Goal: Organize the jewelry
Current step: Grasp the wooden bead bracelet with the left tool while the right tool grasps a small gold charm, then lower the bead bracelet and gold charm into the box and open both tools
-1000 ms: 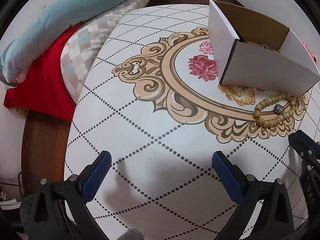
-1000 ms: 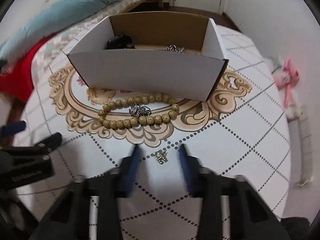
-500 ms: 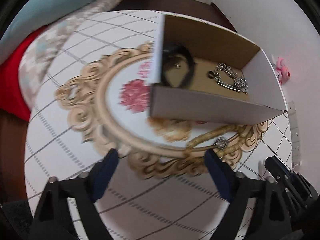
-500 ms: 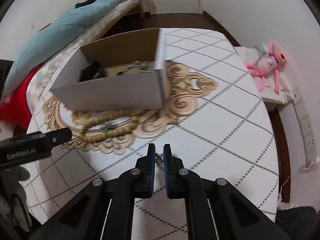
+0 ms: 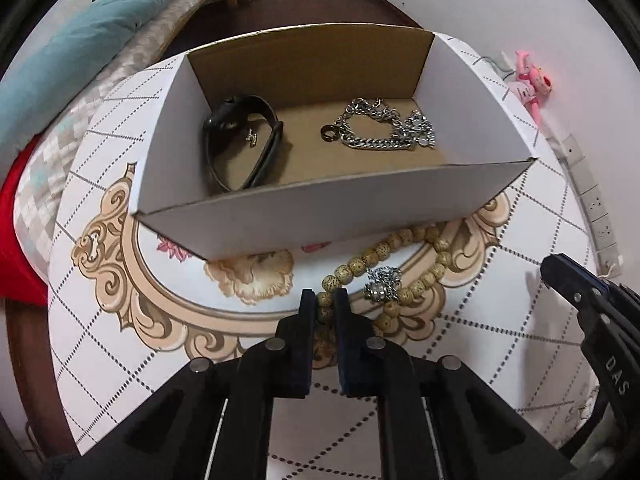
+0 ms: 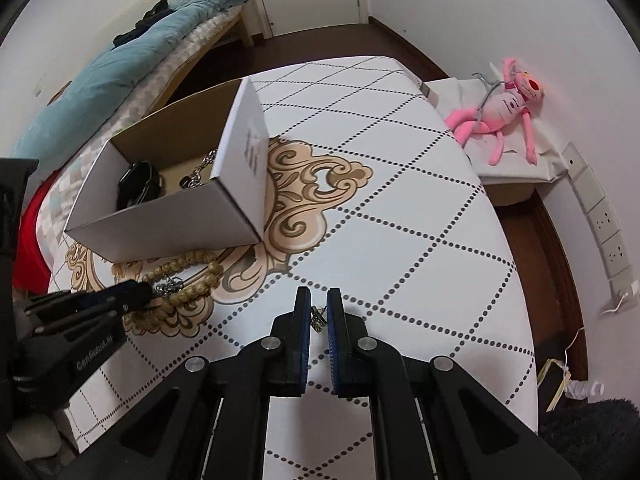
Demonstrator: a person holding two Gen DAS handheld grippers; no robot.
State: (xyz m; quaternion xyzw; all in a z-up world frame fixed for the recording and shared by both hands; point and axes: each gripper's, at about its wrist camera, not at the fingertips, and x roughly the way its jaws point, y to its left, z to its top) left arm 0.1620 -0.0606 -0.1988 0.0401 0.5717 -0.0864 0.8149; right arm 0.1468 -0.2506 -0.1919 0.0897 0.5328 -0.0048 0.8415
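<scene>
While the left tool (image 5: 323, 304) is clenching the bead bracelet (image 5: 384, 276) and the right tool (image 6: 318, 314) a small charm (image 6: 317, 317), the box (image 5: 320, 204) is lying up-frame, nearer the left.

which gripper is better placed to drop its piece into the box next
Probably the left. The left gripper is closed on the bead bracelet just in front of the box wall. The right gripper pinches a small charm farther out, off the box's corner.

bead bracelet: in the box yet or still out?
Out. The bead bracelet lies on the table before the box, left gripper shut on it.
</scene>
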